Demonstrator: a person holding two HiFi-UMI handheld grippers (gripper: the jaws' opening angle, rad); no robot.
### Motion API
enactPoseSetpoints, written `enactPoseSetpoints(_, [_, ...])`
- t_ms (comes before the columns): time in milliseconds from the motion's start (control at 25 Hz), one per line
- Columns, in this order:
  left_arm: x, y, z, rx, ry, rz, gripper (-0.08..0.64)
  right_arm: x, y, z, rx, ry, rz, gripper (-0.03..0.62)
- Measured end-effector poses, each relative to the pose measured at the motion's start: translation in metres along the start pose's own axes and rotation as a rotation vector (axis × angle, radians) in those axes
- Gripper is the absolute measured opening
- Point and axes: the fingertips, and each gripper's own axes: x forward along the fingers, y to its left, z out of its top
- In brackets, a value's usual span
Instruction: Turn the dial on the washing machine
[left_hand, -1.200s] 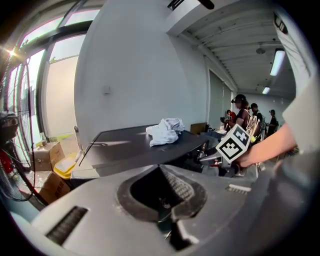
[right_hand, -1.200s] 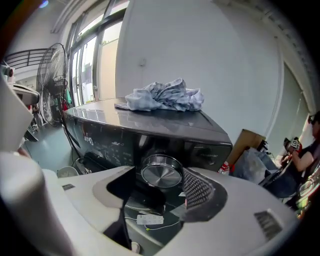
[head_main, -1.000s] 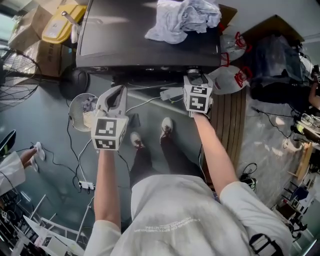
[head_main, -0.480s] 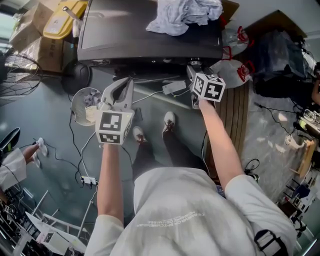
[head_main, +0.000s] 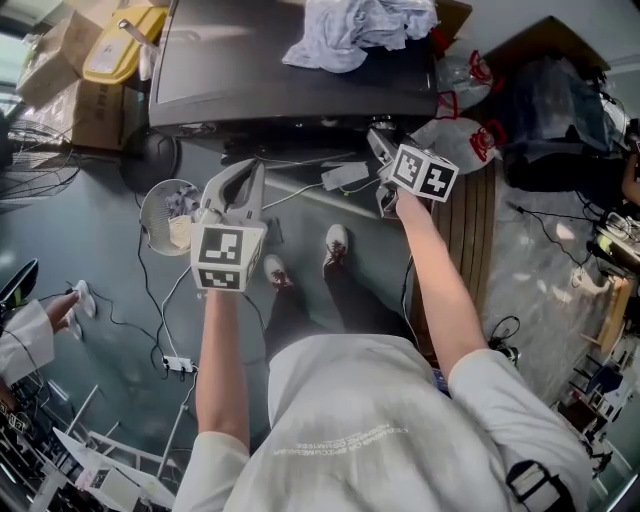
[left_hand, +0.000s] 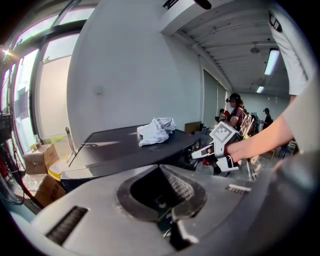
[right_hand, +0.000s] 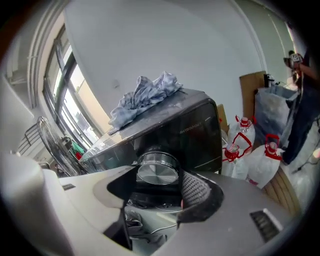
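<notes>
Just changed: right gripper (head_main: 383, 158), clamped on the dial (right_hand: 157, 171) of the washing machine (head_main: 290, 85), has rolled rightward.
Meaning: turn probably under way.
Left gripper (left_hand: 162, 192): jaws apart, empty, nearer left.

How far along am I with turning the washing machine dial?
Done: the right gripper is at the washing machine, its fingers either side of the silver dial. In hand: they look closed on it, and the gripper sits tilted, so a turn may be under way. Left: the dial's setting cannot be read, so finishing the turn and letting go remain. The left gripper hangs open, empty.
</notes>
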Motion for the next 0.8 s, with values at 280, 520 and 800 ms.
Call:
enactPoseSetpoints(280, [0.0019,-0.0036,0.0016,-0.012,0.002,-0.004,0.015,0.0000,0.0008,0.0009,0.135,-0.003,0.105,0.276])
enactPoseSetpoints(520, [-0.0003,-0.0021,-0.0033,-0.015,0.006,0.005,0.015,0.0004,0.0021,0.0017,0.243,-0.014,0.162,0.278])
enactPoseSetpoints(800, [-0.0016,-0.0044,-0.0080,-0.020,0.017,0.003,0.015,0.0030,-0.0002,0.0026,0.097,-0.018,0.120,0.286])
